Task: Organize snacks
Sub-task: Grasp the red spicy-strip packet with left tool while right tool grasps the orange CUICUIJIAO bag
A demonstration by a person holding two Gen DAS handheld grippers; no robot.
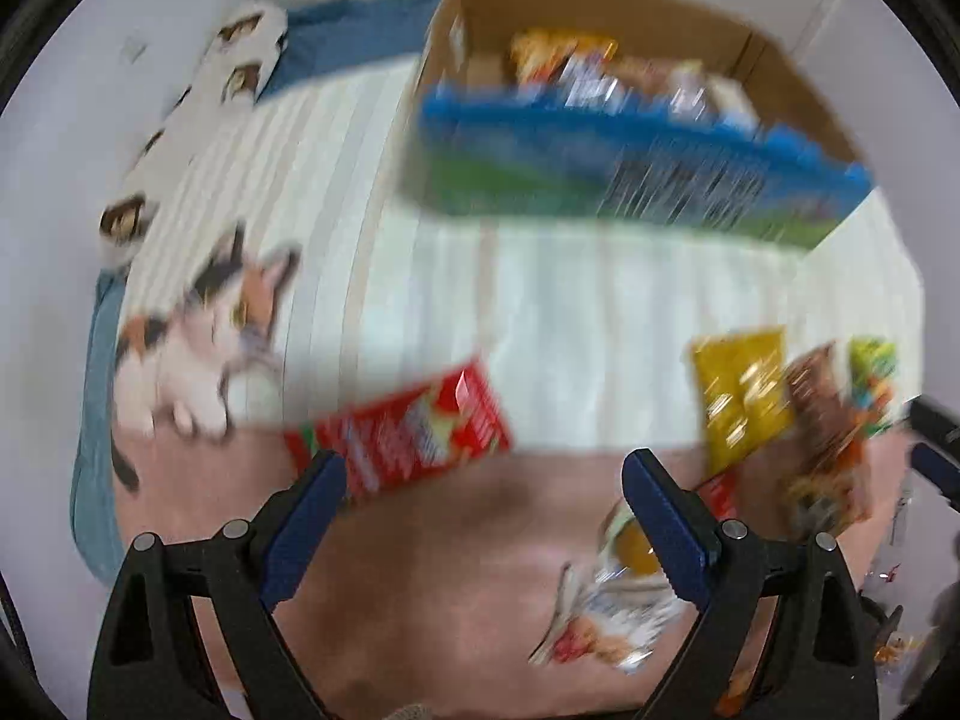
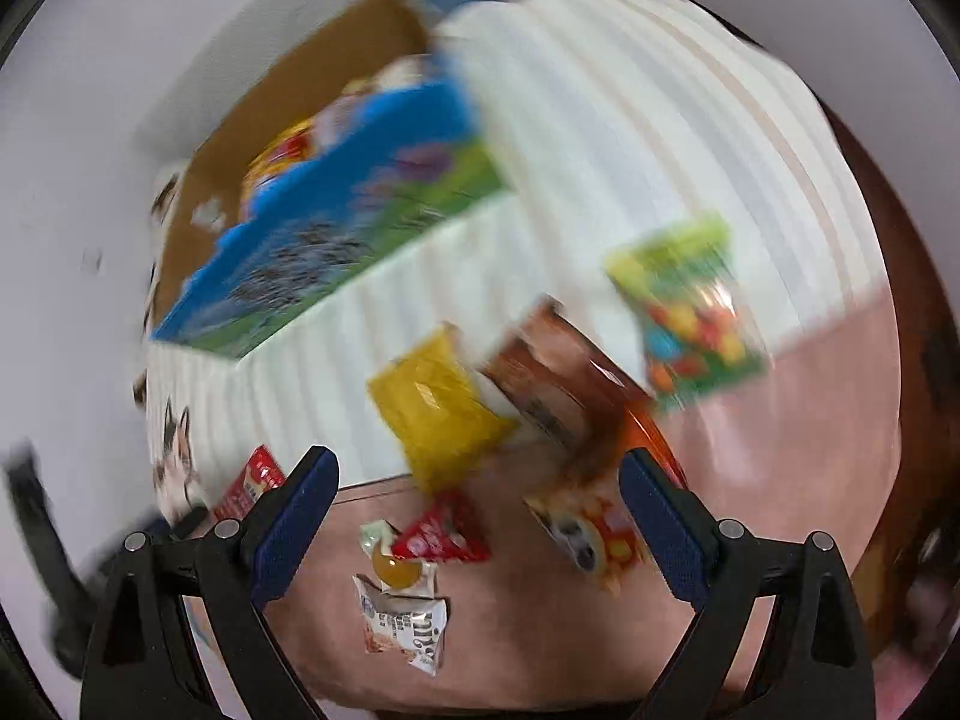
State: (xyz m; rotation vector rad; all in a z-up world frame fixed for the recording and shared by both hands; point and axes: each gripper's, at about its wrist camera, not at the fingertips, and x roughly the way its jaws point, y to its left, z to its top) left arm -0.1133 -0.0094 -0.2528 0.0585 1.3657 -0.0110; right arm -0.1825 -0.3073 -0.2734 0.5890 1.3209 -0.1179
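Both views are motion-blurred. A cardboard box (image 1: 774, 66) with a blue and green printed side holds several snack packets at the back; it also shows in the right wrist view (image 2: 336, 96). On the bed lie a red box (image 1: 414, 438), a yellow packet (image 1: 744, 396), a brown packet (image 1: 822, 420), a green packet (image 1: 873, 372) and a white packet (image 1: 612, 624). My left gripper (image 1: 483, 480) is open and empty above the pink sheet. My right gripper (image 2: 480, 480) is open and empty over the yellow packet (image 2: 438, 414), brown packet (image 2: 558, 396), green packet (image 2: 690, 312), a small red packet (image 2: 438, 534) and white packet (image 2: 402, 612).
The bed has a white ribbed blanket (image 1: 600, 300) and a pink sheet (image 1: 432, 570). A cat-print cloth (image 1: 198, 336) lies at the left, over a blue cover (image 1: 96, 420). A white wall stands behind the box.
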